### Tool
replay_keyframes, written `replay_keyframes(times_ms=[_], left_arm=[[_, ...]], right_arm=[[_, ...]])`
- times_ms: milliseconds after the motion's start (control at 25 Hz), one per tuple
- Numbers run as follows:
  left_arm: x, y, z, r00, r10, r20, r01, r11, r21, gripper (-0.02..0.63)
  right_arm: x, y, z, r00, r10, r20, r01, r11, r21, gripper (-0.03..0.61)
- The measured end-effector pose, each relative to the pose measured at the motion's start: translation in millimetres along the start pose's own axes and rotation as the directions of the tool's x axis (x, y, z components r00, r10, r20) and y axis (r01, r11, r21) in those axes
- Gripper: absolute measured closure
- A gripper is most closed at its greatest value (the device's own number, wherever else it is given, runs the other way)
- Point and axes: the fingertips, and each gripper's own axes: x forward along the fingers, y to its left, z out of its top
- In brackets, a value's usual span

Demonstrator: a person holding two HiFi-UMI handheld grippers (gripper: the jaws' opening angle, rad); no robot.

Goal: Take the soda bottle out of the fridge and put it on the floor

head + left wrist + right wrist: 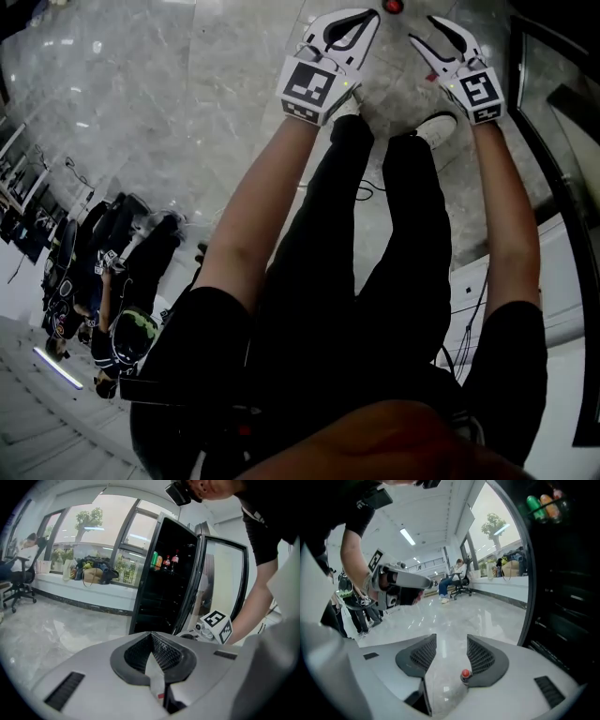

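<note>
The black fridge (164, 592) stands open, its glass door (225, 578) swung to the right. On an upper shelf stand several drinks (164, 561): a green one, an orange one and a dark bottle (176, 559) with a red top. The right gripper view shows the green and orange ones (543, 506) high at the right. My left gripper (152, 641) is shut with nothing in it. My right gripper (451, 648) is open over bare floor, nothing between its pads. In the head view both grippers (349, 28) (448, 37) are held low, in front of the person's legs.
The fridge's frame (553, 141) runs along the right of the head view. Grey marble floor (187, 84) spreads to the left. People (122, 309) stand behind. A seated person on an office chair (21, 573) and bags (93, 573) on a window ledge lie beyond.
</note>
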Motion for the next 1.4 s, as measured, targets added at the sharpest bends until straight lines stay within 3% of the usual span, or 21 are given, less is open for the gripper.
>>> replay_keyframes(times_ms=[240, 480, 680, 920, 1120, 1400], left_arm=[[-79.9, -70.0, 114.8, 0.998, -0.04, 0.058, 0.038, 0.999, 0.023, 0.612], [-158.1, -160.1, 247.3, 0.983, -0.122, 0.138, 0.118, 0.992, 0.039, 0.612], [-222.6, -216.5, 338.3, 0.955, -0.223, 0.193, 0.202, 0.971, 0.125, 0.612], [-276.5, -261.7, 405.0, 0.93, -0.3, 0.214, 0.258, 0.945, 0.202, 0.612], [-319.9, -294.7, 431.7, 0.917, -0.325, 0.232, 0.278, 0.936, 0.215, 0.612], [-343.5, -303.5, 459.1, 0.904, -0.331, 0.271, 0.267, 0.932, 0.246, 0.612]], right_arm=[[-117.4, 58.7, 143.2, 0.988, 0.028, 0.155, -0.04, 0.996, 0.075, 0.546], [-239.6, 126.3, 289.7, 0.965, 0.006, 0.263, -0.03, 0.996, 0.086, 0.566], [-313.1, 181.4, 383.8, 0.949, -0.032, 0.314, 0.013, 0.998, 0.065, 0.566], [-384.2, 219.2, 456.8, 0.921, -0.061, 0.385, 0.053, 0.998, 0.032, 0.566], [-425.5, 253.1, 488.2, 0.905, -0.066, 0.421, 0.066, 0.998, 0.013, 0.566], [-436.7, 283.0, 518.5, 0.9, -0.009, 0.436, 0.043, 0.997, -0.067, 0.566]])
